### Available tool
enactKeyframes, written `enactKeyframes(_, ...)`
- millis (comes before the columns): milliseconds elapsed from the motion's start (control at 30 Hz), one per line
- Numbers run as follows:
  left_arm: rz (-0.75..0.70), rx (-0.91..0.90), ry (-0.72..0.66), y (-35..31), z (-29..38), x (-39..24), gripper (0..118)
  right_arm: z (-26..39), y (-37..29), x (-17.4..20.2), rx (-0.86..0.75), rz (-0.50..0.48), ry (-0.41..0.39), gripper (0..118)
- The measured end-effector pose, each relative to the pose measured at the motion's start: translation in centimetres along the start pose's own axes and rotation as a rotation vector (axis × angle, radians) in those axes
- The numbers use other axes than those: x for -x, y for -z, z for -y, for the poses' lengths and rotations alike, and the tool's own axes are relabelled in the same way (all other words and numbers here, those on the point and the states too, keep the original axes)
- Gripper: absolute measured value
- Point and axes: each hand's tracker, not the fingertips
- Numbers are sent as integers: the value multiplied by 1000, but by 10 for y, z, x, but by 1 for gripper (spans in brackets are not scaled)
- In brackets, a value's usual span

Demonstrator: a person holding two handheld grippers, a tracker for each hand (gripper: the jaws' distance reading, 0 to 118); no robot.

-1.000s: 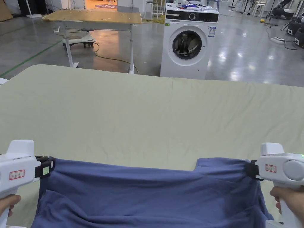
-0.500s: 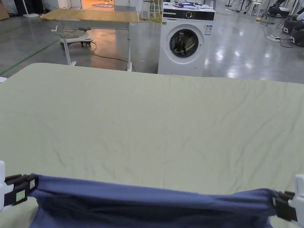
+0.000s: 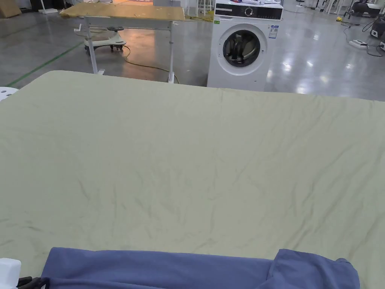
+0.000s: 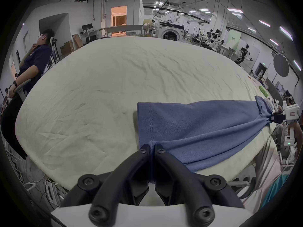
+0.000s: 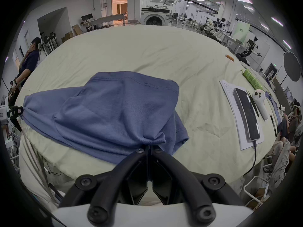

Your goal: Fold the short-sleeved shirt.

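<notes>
Here the left tongs (image 4: 152, 146) and right tongs (image 5: 148, 147) each clench an end of the blue shirt (image 5: 105, 109), stretched over the counter (image 3: 195, 150).

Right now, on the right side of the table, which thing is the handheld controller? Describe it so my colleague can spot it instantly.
Start at the pale green sheet covering the table and go right of the blue shirt to the white paper. A dark phone lies on it; the controller lies just beyond, beside the green pack. It is white, rounded, with small buttons.

Left gripper (image 4: 152, 146) and right gripper (image 5: 148, 147): jaws closed, spread wide apart.
</notes>
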Motion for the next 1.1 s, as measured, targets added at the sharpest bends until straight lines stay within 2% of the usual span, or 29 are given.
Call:
enactKeyframes(100, -26, 11, 32, 5, -1, -4, 1, 1, 11, 2, 1, 4, 4, 1)
enactKeyframes(200, -47, 6, 22, 5, -2, -2, 13, 1, 17, 4, -3, 2, 0, 9)
enactKeyframes(233, -46, 4, 13, 3, -4, -2, 19, 0, 12, 5, -6, 6, -5, 18)
enactKeyframes(300, -74, -16, -1, -7, -11, -12, 38, -7, 2, 6, -11, 31, -19, 54)
enactKeyframes(333, -99, -43, 11, -10, -14, -15, 38, -12, -5, 8, -19, 67, -31, 60)
enactKeyframes(367, -113, -76, 19, -13, -18, -18, 42, -17, -12, 8, -30, 104, -48, 60)
enactKeyframes(400, -116, -108, 18, -18, -24, -24, 50, -22, -20, 9, -60, 127, -57, 72)
enactKeyframes(433, -102, -141, 7, -23, -30, -29, 54, -29, -30, 11, -99, 140, -71, 74)
enactKeyframes(533, -82, -242, -27, -30, -49, -38, 54, -48, -53, 18, -204, 156, -68, 74)
enactKeyframes(733, -105, -404, 17, -27, -80, -58, 53, -79, -75, 51, -419, 190, -81, 74)
enactKeyframes(767, -99, -419, 12, -28, -84, -63, 53, -82, -77, 57, -452, 191, -63, 74)
enactKeyframes(867, -71, -465, 9, -29, -92, -74, 48, -88, -85, 72, -535, 147, -34, 72)
enactKeyframes(933, -54, -508, 8, -32, -95, -83, 31, -90, -89, 82, -618, 120, -15, 63)
enactKeyframes(967, -58, -533, 13, -34, -96, -87, 23, -91, -92, 88, -667, 106, -9, 54)
enactKeyframes(1033, -79, -566, 32, -37, -99, -94, 4, -93, -93, 99, -745, 93, 2, 21)
enactKeyframes(1067, -88, -588, 35, -39, -100, -100, 0, -95, -93, 106, -783, 87, 4, 5)
enactKeyframes(1100, -94, -599, 33, -40, -100, -102, 0, -96, -93, 111, -810, 77, 8, 3)
